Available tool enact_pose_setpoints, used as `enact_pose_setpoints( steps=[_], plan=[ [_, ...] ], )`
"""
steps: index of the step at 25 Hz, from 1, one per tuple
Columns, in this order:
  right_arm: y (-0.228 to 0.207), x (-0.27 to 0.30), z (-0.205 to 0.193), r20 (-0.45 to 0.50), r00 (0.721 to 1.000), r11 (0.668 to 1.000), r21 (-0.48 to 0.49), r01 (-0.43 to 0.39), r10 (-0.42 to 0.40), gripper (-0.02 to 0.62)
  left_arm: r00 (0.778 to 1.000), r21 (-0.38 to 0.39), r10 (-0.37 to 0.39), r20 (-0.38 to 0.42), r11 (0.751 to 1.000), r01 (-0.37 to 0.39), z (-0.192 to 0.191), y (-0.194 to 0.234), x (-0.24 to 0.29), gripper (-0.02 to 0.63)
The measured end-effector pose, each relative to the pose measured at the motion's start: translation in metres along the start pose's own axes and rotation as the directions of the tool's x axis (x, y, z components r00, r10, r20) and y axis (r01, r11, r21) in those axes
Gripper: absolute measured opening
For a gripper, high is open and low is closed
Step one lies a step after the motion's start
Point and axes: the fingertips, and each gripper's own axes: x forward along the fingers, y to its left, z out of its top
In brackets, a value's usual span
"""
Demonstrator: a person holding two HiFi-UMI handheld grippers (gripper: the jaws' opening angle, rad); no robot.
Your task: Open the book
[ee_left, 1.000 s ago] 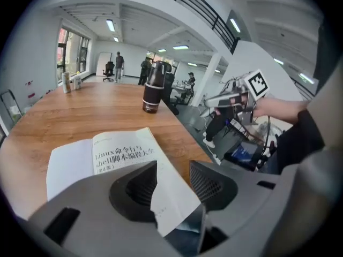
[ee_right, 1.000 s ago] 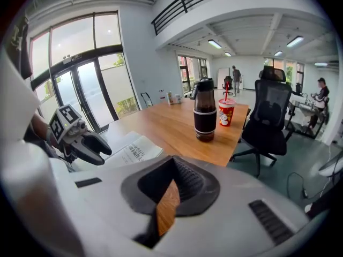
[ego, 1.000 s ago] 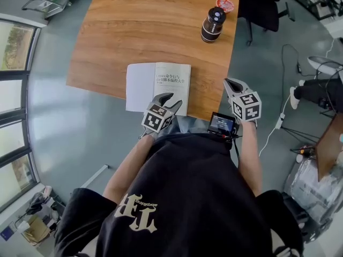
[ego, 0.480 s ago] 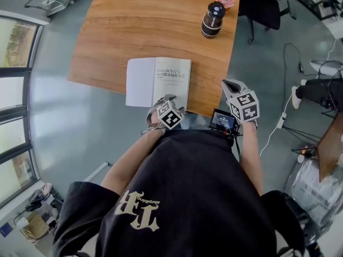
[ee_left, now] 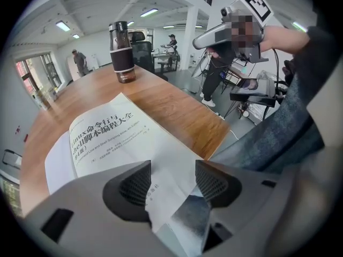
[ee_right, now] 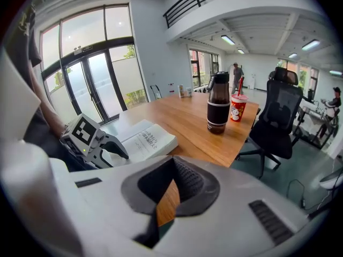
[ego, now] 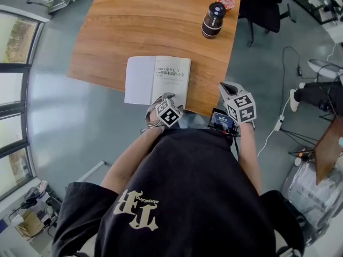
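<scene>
The book (ego: 158, 79) lies open at its printed title page on the near edge of the wooden table (ego: 150, 25); it also shows as the book (ee_left: 107, 138) and the book (ee_right: 144, 141). My left gripper (ego: 169, 100) points steeply down at its near edge. Its jaws have just been opening and stand wide; the lower corner of the page lies loose between the left gripper (ee_left: 171, 183) pads, unpressed. My right gripper (ego: 226, 87) hovers by the table's near right corner, shut on nothing, and the right gripper (ee_right: 171, 189) view shows only a thin slit of wood.
A dark bottle (ego: 213, 19) and a red cup (ego: 225, 2) with a straw stand at the far right of the table. A black office chair (ego: 262, 4) sits beyond that corner. A small screen device (ego: 221, 121) hangs at the person's waist. Grey floor surrounds the table.
My left gripper has sunk to the book's near edge, rolled, and its jaws have spread. The right gripper has drifted a little to the left. The book stays open.
</scene>
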Motion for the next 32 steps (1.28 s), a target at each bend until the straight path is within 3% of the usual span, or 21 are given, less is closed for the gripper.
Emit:
enact_pose_setpoints(
  steps=[7, 12, 17, 24, 32],
  plan=[
    [0.005, 0.002, -0.004, -0.012, 1.000, 1.000, -0.007, -0.009, 0.009, -0.014, 1.000, -0.068, 0.010, 0.023, 0.998, -0.008, 0.001, 0.007, -0.001, 0.229],
    [0.009, 0.003, -0.003, -0.016, 1.000, 1.000, -0.016, -0.019, 0.019, -0.014, 1.000, -0.135, 0.011, 0.029, 0.991, -0.007, 0.002, 0.019, -0.004, 0.147],
    [0.011, 0.003, -0.002, -0.016, 0.999, 0.999, -0.021, -0.034, 0.034, -0.014, 0.994, -0.186, 0.010, 0.113, 0.982, 0.012, 0.012, 0.017, -0.023, 0.147],
    [0.023, 0.025, 0.004, -0.040, 0.996, 0.995, -0.051, -0.087, 0.085, -0.012, 0.970, -0.298, 0.122, 0.212, 0.953, -0.055, 0.003, 0.041, -0.063, 0.147],
    [0.062, 0.062, 0.010, -0.107, 0.975, 0.976, -0.084, -0.202, 0.193, -0.014, 0.958, -0.370, 0.177, 0.227, 0.925, -0.083, -0.013, 0.065, -0.083, 0.147]
  ],
)
